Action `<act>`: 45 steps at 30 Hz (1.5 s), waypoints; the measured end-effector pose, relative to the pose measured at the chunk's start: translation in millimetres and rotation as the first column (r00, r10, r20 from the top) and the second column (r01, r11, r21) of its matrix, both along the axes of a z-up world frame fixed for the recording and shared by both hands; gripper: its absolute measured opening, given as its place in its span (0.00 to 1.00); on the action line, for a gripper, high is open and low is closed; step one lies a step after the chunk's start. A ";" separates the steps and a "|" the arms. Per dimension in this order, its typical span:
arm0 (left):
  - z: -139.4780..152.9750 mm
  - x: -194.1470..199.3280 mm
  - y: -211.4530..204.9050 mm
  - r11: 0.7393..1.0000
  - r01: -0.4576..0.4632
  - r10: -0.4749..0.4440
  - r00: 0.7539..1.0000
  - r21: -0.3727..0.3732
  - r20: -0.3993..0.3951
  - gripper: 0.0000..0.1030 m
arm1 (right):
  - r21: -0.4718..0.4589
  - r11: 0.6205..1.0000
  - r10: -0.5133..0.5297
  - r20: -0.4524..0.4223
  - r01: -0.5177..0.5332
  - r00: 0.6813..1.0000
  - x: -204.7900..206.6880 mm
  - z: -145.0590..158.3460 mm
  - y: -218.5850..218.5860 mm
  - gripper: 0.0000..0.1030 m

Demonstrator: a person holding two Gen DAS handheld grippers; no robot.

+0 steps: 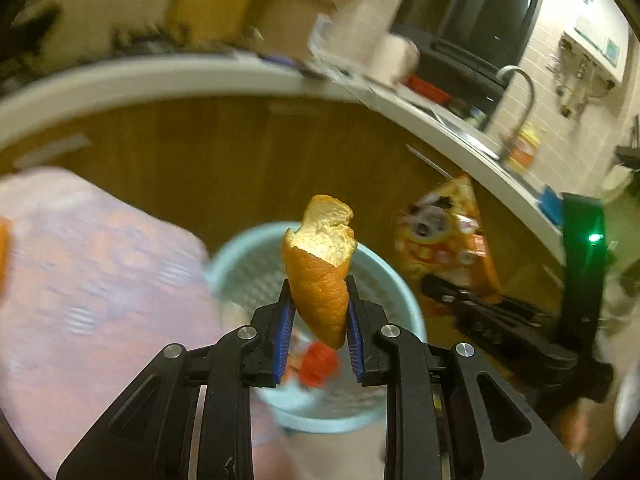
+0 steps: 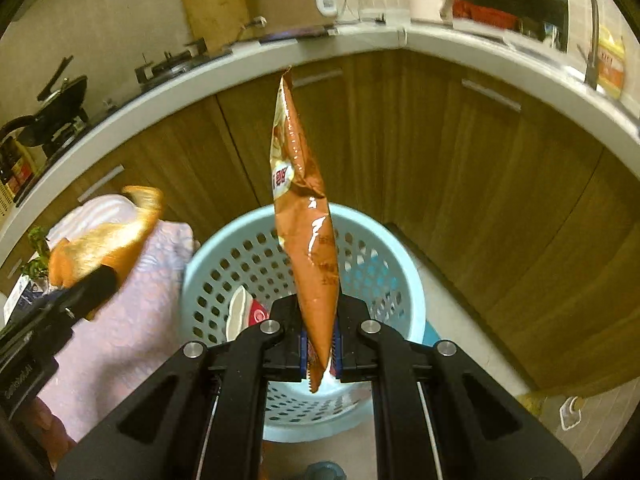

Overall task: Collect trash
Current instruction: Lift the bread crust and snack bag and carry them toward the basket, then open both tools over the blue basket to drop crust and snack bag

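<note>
1. Peel: a curled orange strip, pebbled skin outside, pale pith inside, standing upright between the left gripper's blue ribbed pads, which are closed on its lower half.
2. Snack bag: a glossy brown-orange foil pouch seen edge-on, creased, pinched near its bottom seam by the right gripper; its jaws are almost fully closed on it.
3. Both grippers tilt downward over the basket, a round pale-blue plastic bin with perforated walls, standing on the floor with some wrappers already inside.
4. Left of the basket lies a pink patterned cloth.
5. Beyond, wood-grain cabinet doors run under a white counter.
</note>
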State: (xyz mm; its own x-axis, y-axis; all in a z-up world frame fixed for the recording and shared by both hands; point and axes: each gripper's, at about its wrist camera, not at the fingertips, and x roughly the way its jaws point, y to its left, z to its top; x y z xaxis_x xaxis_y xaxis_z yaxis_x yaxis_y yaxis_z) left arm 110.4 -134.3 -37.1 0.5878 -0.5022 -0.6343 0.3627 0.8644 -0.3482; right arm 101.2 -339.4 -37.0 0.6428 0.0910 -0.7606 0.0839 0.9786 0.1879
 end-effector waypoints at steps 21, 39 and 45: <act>-19.9 8.7 -10.9 0.998 0.005 -0.003 0.999 0.070 -0.036 0.47 | 0.012 1.000 0.001 -0.137 0.001 0.991 11.1 -41.8 -6.7 0.55; 24.8 -32.3 53.5 0.994 -0.105 0.105 0.993 0.005 0.055 0.47 | 0.007 0.990 0.139 0.021 -0.139 0.990 -12.0 16.9 55.9 0.55; 45.3 -53.7 103.2 0.979 -0.205 0.204 0.973 0.001 0.112 0.47 | -0.008 0.972 0.234 0.090 -0.234 0.968 -18.8 44.5 108.7 0.55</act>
